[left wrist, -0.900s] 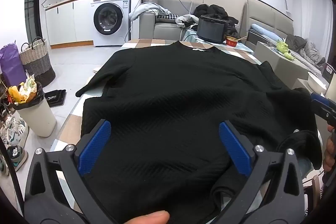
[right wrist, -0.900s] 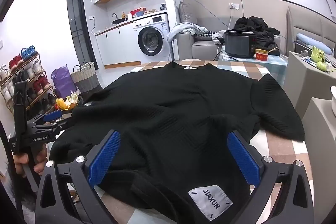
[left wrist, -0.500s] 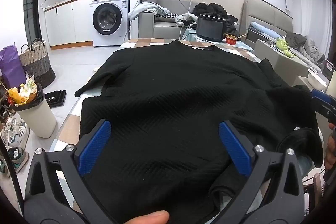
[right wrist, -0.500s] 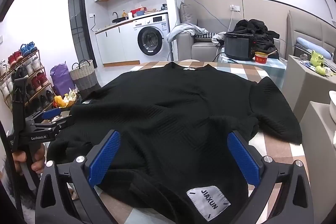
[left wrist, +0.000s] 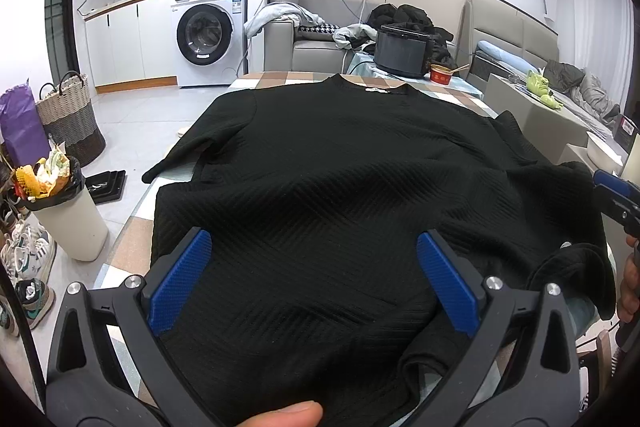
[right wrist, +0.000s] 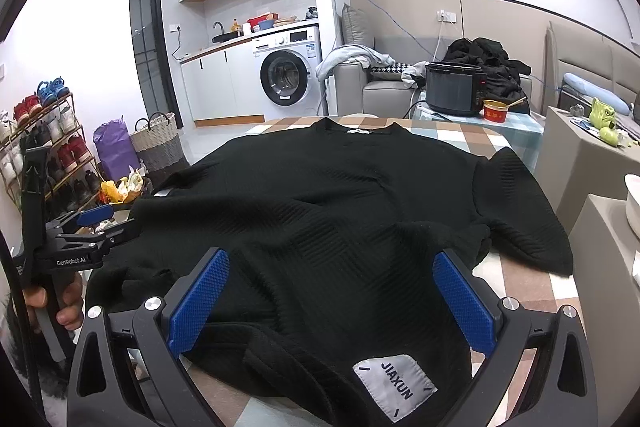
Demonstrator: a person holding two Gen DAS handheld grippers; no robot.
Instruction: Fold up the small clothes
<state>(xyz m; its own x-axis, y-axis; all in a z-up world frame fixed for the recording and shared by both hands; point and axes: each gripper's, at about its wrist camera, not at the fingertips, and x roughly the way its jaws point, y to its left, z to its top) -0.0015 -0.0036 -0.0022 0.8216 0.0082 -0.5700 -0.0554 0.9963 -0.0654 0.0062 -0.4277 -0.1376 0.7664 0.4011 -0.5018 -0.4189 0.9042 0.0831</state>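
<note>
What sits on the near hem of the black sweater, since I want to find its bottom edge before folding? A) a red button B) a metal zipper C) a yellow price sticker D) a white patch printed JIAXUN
D: in the right wrist view a white patch reading JIAXUN lies on the near edge of the black sweater.

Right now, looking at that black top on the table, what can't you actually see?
- Left wrist view: the black sweater's near hem is hidden behind the left gripper.
- Right wrist view: the table under it is mostly covered by fabric.
- Both views: the neck label is too small to read.
- Left wrist view: the right gripper is cut off by the edge.
</note>
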